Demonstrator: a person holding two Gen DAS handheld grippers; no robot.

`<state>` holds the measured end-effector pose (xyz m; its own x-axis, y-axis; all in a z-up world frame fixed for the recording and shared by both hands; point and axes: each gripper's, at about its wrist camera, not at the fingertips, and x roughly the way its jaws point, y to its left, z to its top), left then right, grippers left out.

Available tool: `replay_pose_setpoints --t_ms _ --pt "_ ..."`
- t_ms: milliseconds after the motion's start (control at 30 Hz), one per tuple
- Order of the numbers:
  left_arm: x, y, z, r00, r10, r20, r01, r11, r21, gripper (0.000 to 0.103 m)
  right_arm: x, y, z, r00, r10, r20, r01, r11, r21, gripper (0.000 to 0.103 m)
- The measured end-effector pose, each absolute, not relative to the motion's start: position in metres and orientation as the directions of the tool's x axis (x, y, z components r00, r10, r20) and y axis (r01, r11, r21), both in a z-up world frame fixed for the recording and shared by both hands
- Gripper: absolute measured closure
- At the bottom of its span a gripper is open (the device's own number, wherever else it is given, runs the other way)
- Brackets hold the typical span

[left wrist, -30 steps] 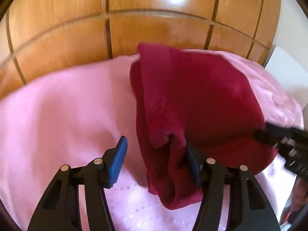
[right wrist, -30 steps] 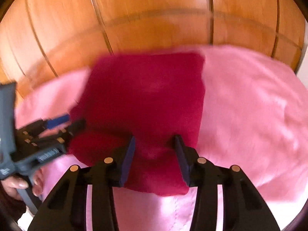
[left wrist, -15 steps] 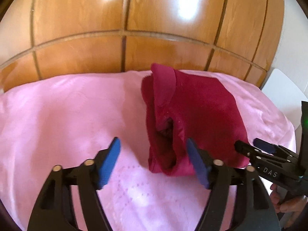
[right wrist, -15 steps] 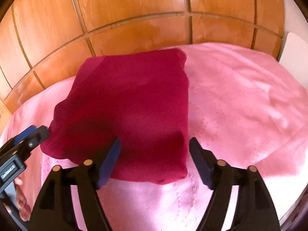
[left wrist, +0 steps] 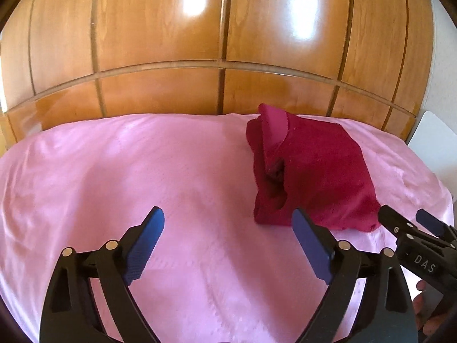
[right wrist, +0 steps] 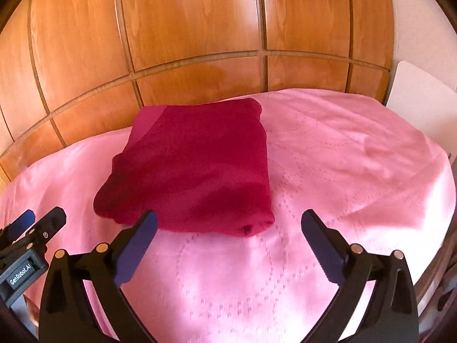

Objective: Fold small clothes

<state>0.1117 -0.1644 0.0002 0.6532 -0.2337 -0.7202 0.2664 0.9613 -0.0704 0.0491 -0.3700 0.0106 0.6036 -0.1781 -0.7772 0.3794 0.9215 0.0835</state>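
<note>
Two grippers hang over the bed point(left wrist: 114, 171), jaws apart and empty. The folded red garment point(right wrist: 197, 168) lies on the pink cover toward the far edge, near the wooden panels point(right wrist: 200, 28). It sits ahead and slightly left of the right gripper point(right wrist: 228, 245), and ahead and right of the left gripper point(left wrist: 228, 245); the right one is judged nearer. Its long axis runs near to far. A second ago both sets of jaws were at the cloth; now both are withdrawn, clear of it.

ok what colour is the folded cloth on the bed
Dark red, with a lighter magenta band at its far corner; the folded cloth shows best in the right wrist view.
</note>
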Motion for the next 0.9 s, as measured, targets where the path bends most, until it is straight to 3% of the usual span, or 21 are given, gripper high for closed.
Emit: replay_pose_setpoints --t_ms 300,900 --pt "0.085 -0.15 -0.001 0.665 -0.212 -0.716 0.247 0.967 -0.056 0.004 0.036 -0.358 0.009 0.593 -0.222 -0.774 0.394 0.918 0.038 0.002" --pt "0.072 -0.145 0.011 0.681 -0.181 -0.71 0.237 0.971 -0.021 0.004 0.024 -0.353 0.021 0.623 -0.252 -0.74 0.417 0.908 0.042 0.002"
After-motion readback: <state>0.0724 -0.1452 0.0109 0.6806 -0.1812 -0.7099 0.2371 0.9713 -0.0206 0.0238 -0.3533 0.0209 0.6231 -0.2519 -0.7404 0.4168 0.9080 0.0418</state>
